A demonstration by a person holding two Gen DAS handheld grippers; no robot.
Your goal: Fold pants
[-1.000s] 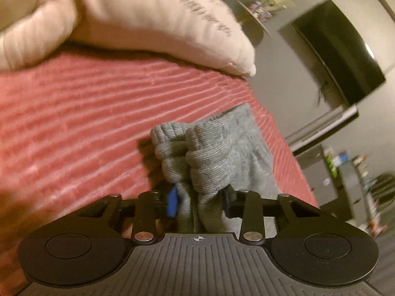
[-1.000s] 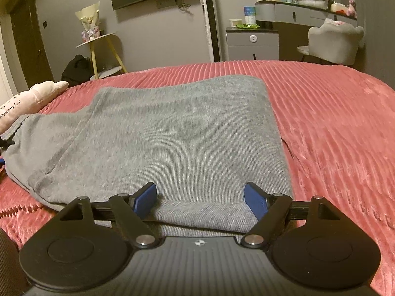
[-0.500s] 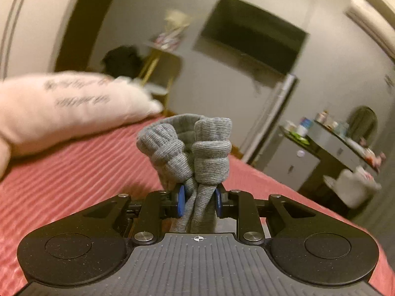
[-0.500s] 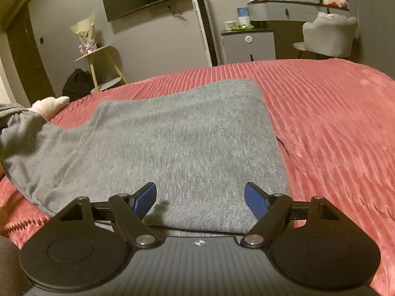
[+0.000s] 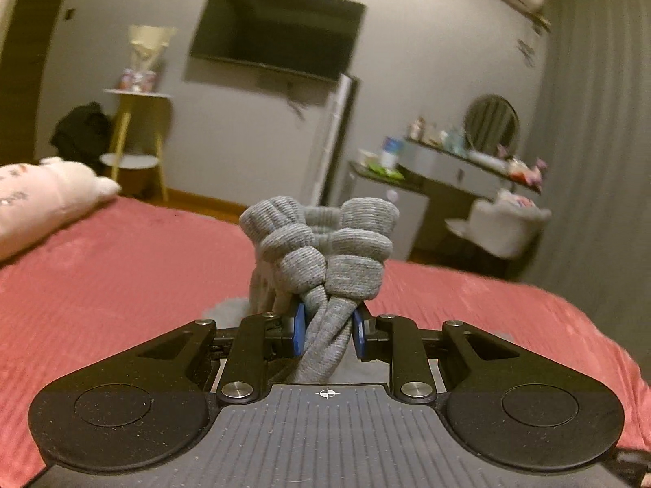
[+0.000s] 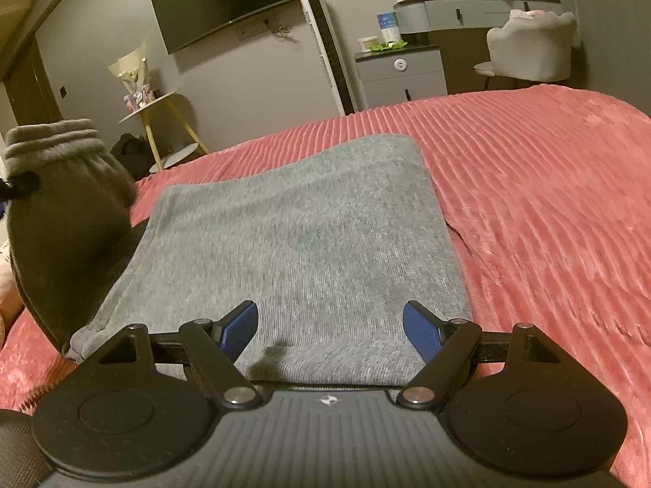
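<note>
The grey knit pants (image 6: 309,244) lie flat on the red ribbed bedspread (image 6: 549,211), legs folded over each other. My left gripper (image 5: 328,331) is shut on the bunched elastic waistband (image 5: 325,244) and holds it lifted off the bed. In the right wrist view the raised waistband end (image 6: 61,179) hangs at the far left. My right gripper (image 6: 330,327) is open and empty, hovering just above the near edge of the flat pants.
A pink pillow (image 5: 36,199) lies at the bed's left side. Beyond the bed are a wall TV (image 5: 276,36), a yellow-legged side table (image 6: 158,122), a tall white unit (image 6: 325,44), a grey dresser (image 6: 403,73) and a white chair (image 6: 529,49).
My left gripper has lifted the waistband off the bed and swung level, facing the far wall. The waistband end has risen at the left in the right wrist view. My right gripper has stayed open in place.
</note>
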